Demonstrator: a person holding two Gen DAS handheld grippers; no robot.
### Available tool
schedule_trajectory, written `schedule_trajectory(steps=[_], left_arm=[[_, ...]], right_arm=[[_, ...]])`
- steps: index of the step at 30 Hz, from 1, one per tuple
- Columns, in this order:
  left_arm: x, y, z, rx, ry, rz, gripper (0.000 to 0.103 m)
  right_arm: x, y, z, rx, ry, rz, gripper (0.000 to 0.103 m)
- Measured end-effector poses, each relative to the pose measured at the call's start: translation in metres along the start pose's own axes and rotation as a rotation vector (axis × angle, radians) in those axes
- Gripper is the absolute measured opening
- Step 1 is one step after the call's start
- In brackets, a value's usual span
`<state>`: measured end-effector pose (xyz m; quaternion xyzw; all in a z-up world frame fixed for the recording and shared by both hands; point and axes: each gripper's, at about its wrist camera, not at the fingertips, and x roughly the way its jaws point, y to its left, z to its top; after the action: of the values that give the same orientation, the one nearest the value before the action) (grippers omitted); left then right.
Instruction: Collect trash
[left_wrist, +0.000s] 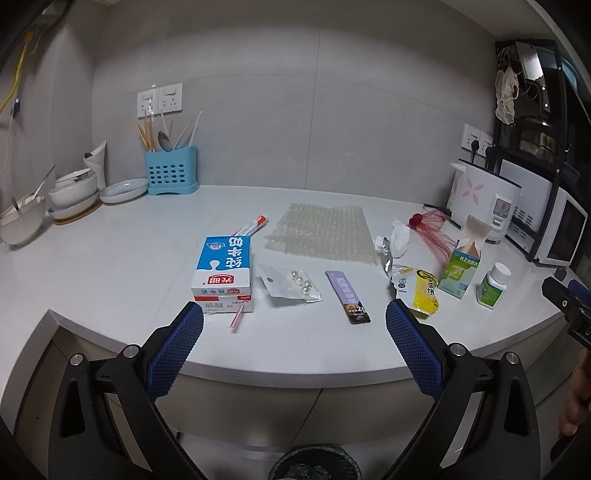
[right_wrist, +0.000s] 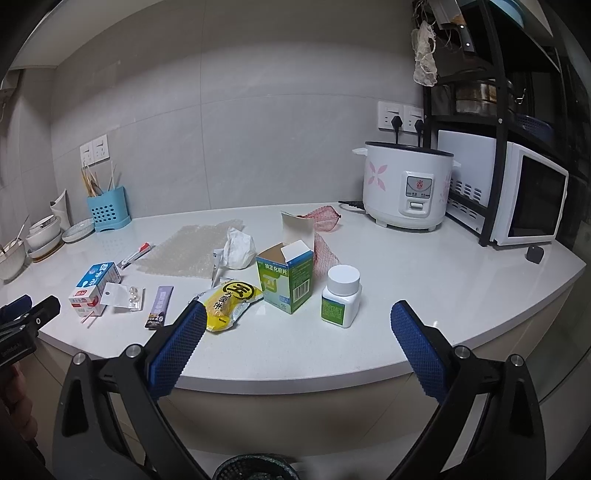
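Note:
Trash lies on the white counter (left_wrist: 110, 258): a blue-white milk carton (left_wrist: 223, 271), a clear bag with pearls (left_wrist: 291, 286), a purple sachet (left_wrist: 349, 297), a yellow snack wrapper (left_wrist: 424, 291), bubble wrap (left_wrist: 325, 232), crumpled tissue (left_wrist: 397, 236), red mesh (left_wrist: 432, 229), an open green box (left_wrist: 460, 271) and a white pill bottle (left_wrist: 493, 284). My left gripper (left_wrist: 294, 325) is open and empty, at the counter's front edge. My right gripper (right_wrist: 298, 325) is open and empty, in front of the wrapper (right_wrist: 231, 302), box (right_wrist: 290, 277) and bottle (right_wrist: 341, 295). A dark bin (right_wrist: 255, 469) sits below.
A blue utensil holder (left_wrist: 171, 170) and stacked bowls (left_wrist: 74, 195) stand at the back left. A rice cooker (right_wrist: 406, 184) and a microwave (right_wrist: 532, 199) under a black rack stand at the right. A red-tipped tube (left_wrist: 251, 227) lies behind the carton.

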<state>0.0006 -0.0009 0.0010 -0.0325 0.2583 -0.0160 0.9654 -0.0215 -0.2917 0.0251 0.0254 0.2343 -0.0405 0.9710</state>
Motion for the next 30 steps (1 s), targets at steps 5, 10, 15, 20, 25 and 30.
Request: schedule_trajectory(steps=[5,10,15,20,25,30], left_arm=[[-0.002,0.001,0.0,0.005,-0.002,0.0,0.097],[-0.003,0.002,0.002,0.005,-0.004,0.0,0.097],[-0.004,0.003,0.003,0.006,-0.003,0.002,0.097],[0.003,0.004,0.005,0.013,0.009,0.014,0.097],[0.026,0.011,0.017,0.006,0.039,0.048,0.097],[0.063,0.02,0.031,-0.017,0.099,0.062,0.097]], right_arm=[[-0.001,0.001,0.0,-0.002,0.0,0.002,0.096],[-0.003,0.004,0.002,-0.007,-0.005,0.001,0.096],[-0.003,0.005,0.004,-0.009,-0.006,0.0,0.096],[0.002,0.005,0.005,-0.014,0.003,-0.007,0.096],[0.027,-0.003,0.011,-0.008,0.051,-0.016,0.096],[0.063,-0.017,0.015,0.017,0.112,-0.027,0.096]])
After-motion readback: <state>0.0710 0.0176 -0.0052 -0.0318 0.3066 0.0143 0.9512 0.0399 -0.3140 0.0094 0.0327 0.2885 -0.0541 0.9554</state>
